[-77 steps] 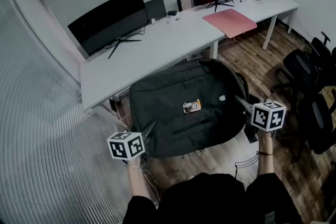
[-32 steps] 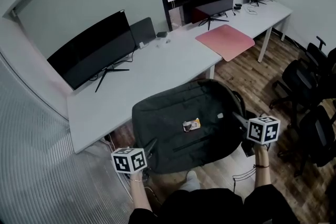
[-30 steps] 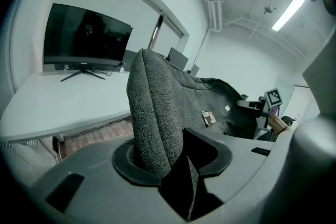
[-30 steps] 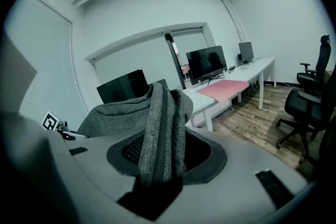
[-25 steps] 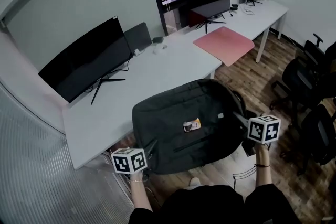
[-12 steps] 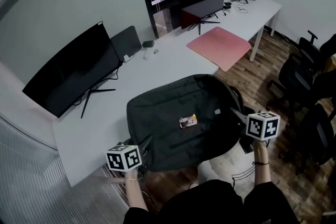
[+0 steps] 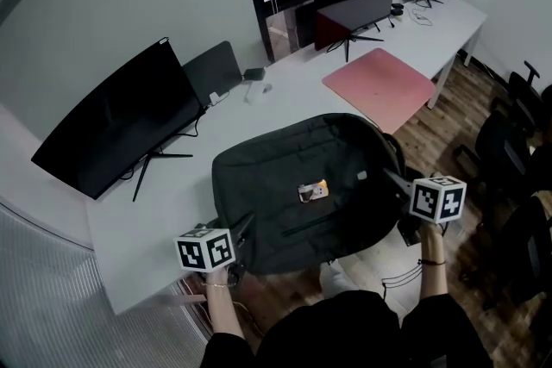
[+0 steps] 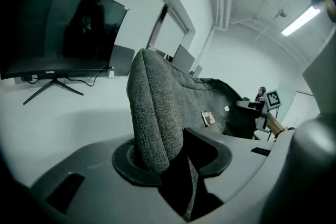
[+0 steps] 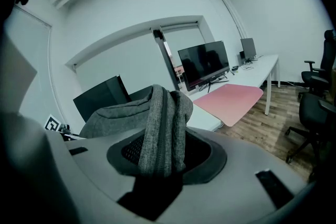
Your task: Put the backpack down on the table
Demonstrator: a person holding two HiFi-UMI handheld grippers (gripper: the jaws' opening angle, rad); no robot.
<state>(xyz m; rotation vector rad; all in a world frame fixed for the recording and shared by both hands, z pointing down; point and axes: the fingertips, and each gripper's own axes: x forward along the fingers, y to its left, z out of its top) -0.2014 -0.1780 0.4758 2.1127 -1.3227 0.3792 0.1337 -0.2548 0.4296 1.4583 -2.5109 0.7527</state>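
— White walls, and 1 long white desk (image 7: 164,202) running along them: a dark monitor (image 7: 112,121) on the desk's left end, a pink mat (image 7: 378,77) on its right end. Where's the backpack?

— Not on the desk yet. The backpack (image 7: 302,185) hangs face-up between the 2 grippers, its far part over the desk's near edge and its near part still out past that edge, above the wood floor (image 7: 448,112). I can't tell whether it touches the desk.

— And the jaws?

— The left gripper (image 7: 241,233), right at the desk's near edge, has its jaws clamped on a fold of grey fabric at the bag's left end. The right gripper (image 7: 395,179), further off the desk and over the floor, has its jaws clamped on a bunched fold at the bag's right end.

— What does the set-down turn on?

— The bag's long axis runs from one gripper to the other, roughly along the desk's near edge, and the bag lies ahead of both sets of jaws, on the desk's side. The left hand is nearer the desk, so I'd judge the right end needs carrying further in before both lower.

— Compared with 3 seconds ago?

— Then nearly all of the bag hung over the floor, short of the desk. Now it overlaps the desk's edge. Both grips look unchanged.
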